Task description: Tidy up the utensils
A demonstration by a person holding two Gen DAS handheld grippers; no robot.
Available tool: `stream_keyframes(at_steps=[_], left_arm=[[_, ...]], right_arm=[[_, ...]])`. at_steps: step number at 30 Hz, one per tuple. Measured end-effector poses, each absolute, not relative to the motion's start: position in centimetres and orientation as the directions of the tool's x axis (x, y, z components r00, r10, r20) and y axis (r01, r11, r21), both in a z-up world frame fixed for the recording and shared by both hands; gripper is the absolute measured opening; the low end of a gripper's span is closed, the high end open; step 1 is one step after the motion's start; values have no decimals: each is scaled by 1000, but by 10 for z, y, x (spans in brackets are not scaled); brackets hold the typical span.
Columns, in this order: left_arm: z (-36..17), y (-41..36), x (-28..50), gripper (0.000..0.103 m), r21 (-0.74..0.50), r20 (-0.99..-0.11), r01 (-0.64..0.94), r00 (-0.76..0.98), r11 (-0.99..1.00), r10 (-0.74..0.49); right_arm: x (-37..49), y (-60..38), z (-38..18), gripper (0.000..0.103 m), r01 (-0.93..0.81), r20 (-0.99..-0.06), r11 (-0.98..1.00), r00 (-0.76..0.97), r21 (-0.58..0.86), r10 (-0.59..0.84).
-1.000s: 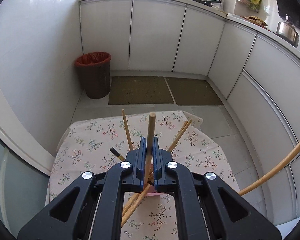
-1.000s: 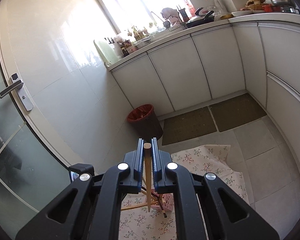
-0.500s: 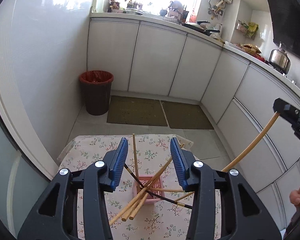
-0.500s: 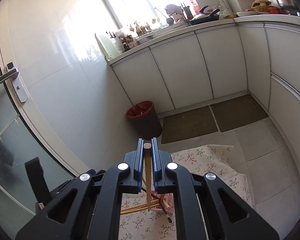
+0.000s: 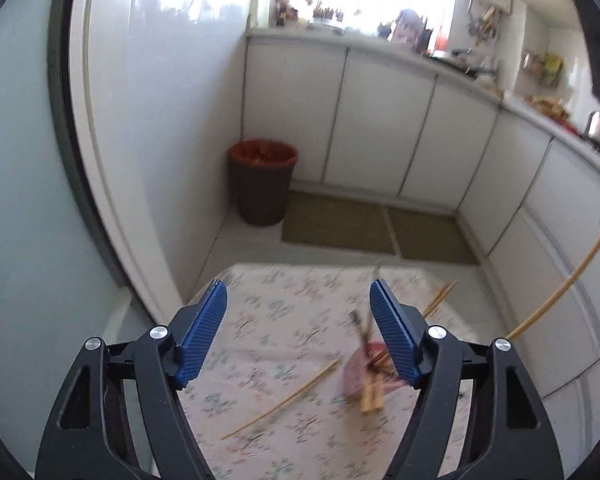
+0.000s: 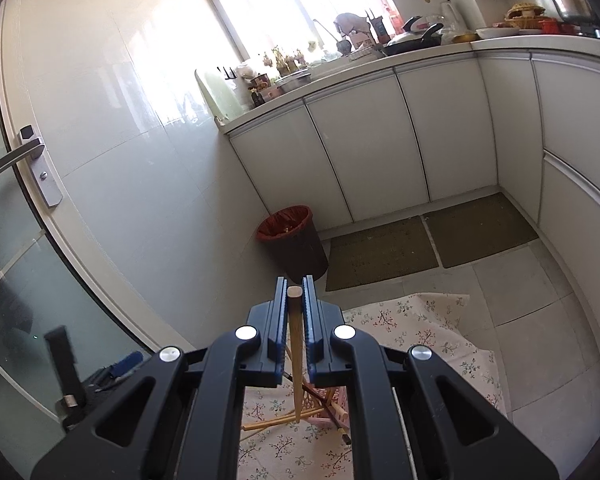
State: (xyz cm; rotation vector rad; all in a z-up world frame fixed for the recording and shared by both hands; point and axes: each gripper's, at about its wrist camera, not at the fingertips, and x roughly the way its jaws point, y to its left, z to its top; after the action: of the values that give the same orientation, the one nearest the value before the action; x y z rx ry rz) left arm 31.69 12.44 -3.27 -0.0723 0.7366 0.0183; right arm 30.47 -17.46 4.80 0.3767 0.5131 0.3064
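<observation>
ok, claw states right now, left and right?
Left claw: open, nothing between the pads; has just been opening.
Right claw: shut on a wooden chopstick.

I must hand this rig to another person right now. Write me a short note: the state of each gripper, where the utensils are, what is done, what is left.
Left gripper: open, nothing between the fingers; its jaws have just been opening.
Right gripper: shut on a wooden chopstick, held upright over the pink plastic basket.
Utensils: several wooden chopsticks and a dark one already stand leaning in the basket on the floral tablecloth. One loose wooden chopstick lies on the cloth, left of the basket.
Left: drop the held chopstick in, then pick up the loose one.
</observation>
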Motion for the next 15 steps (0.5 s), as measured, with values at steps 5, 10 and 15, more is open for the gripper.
stream_keyframes(at_steps=[5, 10, 15], left_arm=[[-169, 135, 363, 63, 23, -934, 119, 356, 993, -21], [-247, 120, 384, 61, -42, -969, 193, 233, 980, -87], [-278, 95, 407, 61, -80, -963, 237, 231, 968, -136]], right_arm=[[297, -182, 52, 8, -195, -398, 873, 831, 446, 389], [297, -188, 46, 8, -181, -409, 862, 822, 474, 397], [302, -196, 41, 8, -150, -424, 858, 819, 491, 386]])
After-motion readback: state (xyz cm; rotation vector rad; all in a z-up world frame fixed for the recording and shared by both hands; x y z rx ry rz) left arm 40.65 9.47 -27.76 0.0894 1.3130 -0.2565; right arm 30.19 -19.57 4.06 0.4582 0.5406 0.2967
